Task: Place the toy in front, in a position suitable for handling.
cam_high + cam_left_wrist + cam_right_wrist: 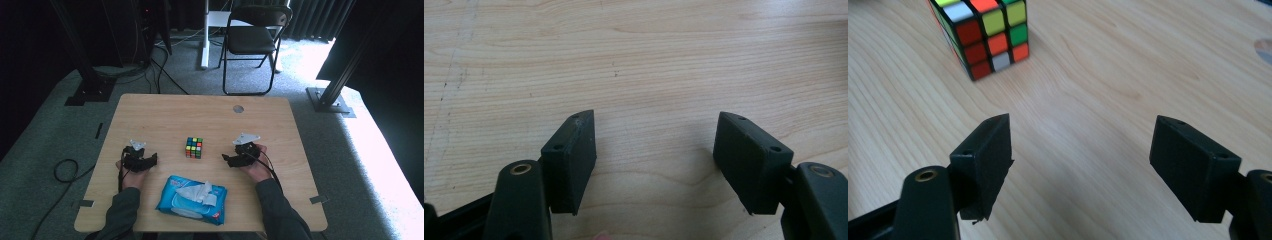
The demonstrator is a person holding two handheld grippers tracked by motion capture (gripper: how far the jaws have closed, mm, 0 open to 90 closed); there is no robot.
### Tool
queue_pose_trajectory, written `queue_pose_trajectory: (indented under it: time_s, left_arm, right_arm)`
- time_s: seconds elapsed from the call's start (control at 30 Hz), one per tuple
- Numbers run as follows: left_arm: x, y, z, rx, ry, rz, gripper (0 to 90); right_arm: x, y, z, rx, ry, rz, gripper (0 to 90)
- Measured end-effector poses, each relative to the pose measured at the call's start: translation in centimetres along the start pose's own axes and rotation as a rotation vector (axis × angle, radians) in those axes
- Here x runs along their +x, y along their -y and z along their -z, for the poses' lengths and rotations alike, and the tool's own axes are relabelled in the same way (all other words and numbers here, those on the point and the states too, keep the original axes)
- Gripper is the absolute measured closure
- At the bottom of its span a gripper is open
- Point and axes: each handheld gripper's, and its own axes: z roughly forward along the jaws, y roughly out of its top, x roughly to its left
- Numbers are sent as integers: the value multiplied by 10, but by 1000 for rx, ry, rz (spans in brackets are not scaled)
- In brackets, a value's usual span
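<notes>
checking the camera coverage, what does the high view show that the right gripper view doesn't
High view alone: the blue wipes pack near the table's front edge, the left gripper with the hand holding it, the folding chair and the carpet beyond the table. Right gripper view alone: a close look at its own jaws, standing wide apart with bare wood between them. Shared: the puzzle cube standing free on the wooden table, and the right gripper, open.
</notes>
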Motion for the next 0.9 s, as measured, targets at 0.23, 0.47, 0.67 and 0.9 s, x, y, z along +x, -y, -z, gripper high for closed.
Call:
queue_pose_trajectory:
  time_s: [0.23, 0.47, 0.67, 0.9]
  left_arm:
    - [-1, 0, 0, -3, -6, 0, 330]
    - [-1, 0, -1, -4, -6, 1, 328]
    - [-1, 0, -1, -2, -4, 2, 326]
    - [-1, 0, -1, -2, -4, 1, 326]
  right_arm:
    - [8, -14, -9, -21, -39, 28, 240]
    - [8, -20, -22, -32, -104, 20, 251]
    - [12, -26, -34, -36, -133, 30, 241]
    - [21, -36, -45, -29, -155, 56, 197]
